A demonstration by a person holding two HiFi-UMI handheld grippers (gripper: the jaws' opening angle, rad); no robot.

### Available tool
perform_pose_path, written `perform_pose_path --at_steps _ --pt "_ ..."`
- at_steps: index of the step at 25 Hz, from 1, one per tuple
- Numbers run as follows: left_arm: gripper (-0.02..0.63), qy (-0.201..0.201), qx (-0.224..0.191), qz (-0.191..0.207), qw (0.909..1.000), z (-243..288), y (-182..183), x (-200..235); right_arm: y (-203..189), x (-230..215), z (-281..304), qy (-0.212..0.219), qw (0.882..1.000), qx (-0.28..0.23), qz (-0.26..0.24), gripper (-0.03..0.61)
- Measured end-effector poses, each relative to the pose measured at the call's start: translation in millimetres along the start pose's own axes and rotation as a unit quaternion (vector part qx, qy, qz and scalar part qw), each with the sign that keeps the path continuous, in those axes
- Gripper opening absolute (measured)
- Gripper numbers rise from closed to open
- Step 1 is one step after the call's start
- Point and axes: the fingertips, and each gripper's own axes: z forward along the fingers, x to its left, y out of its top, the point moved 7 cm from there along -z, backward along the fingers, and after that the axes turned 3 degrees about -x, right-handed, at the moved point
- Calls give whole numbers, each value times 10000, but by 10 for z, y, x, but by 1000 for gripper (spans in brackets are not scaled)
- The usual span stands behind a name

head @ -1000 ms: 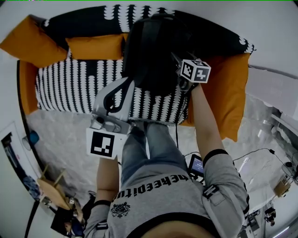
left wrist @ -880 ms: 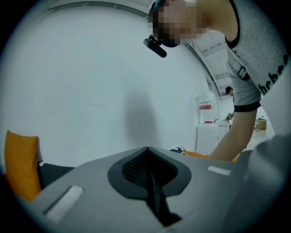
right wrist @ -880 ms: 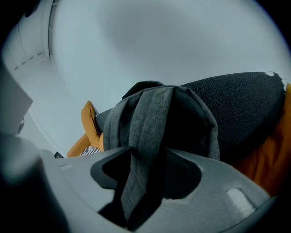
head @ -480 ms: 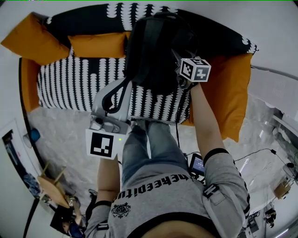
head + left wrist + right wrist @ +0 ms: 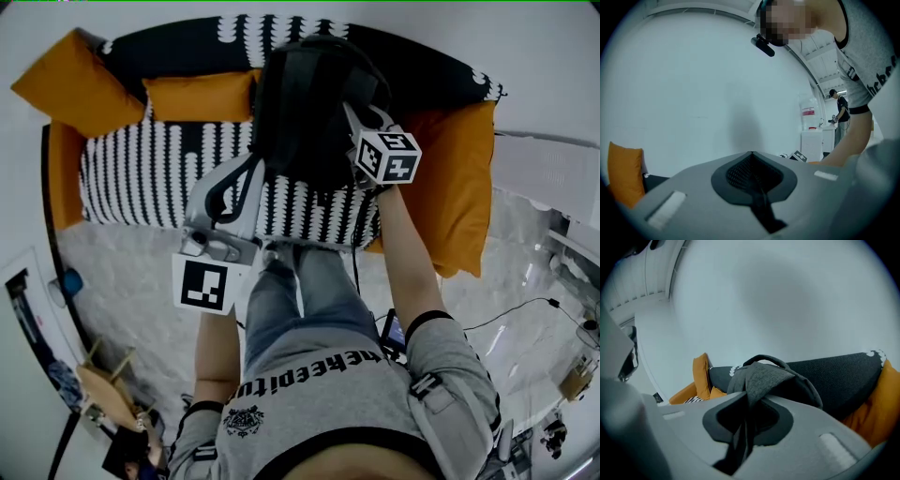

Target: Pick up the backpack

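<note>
The person stands at the front of the sofa (image 5: 155, 178) with both arms out. The right arm is stretched almost straight, and its right gripper (image 5: 351, 111) reaches in over the backpack (image 5: 305, 108), angled somewhat downward. The left arm is bent, with the left gripper (image 5: 253, 169) held lower over the striped seat, roughly level and aimed at the pack's lower left side.

The one black backpack stands on the seat against the dark backrest, between the two grippers. In the right gripper view, the jaws of the right gripper (image 5: 751, 404) have just been closing and are now clenched on a grey strap (image 5: 761, 377) of the backpack (image 5: 808, 392), which runs down between the pads. In the left gripper view, the jaws of the left gripper (image 5: 751, 157) are pressed together with nothing between them. From the head view their tips sit just beside the pack, and I cannot tell whether they touch it.

There are two grippers, one backpack and one sofa. Three orange cushions show plainly: one in the far left corner (image 5: 66, 84), one against the backrest (image 5: 197, 94) and one large one at the right end (image 5: 459, 187).
</note>
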Motion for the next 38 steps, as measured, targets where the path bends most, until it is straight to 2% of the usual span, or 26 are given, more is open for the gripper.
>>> perform_pose_path --at_steps 11,28,38 --pt "18 -1 -300 196 9994 -403 266 -31 210 663 -667 -84 9950 -432 -893 31" --pt "18 -136 -830 353 9958 -1215 639 -6 117 1842 -1510 184 9916 -779 -1018 32" --pt "18 -239 -1088 496 9925 -1729 780 -21 4 2424 -1821 294 9872 -829 -1327 32"
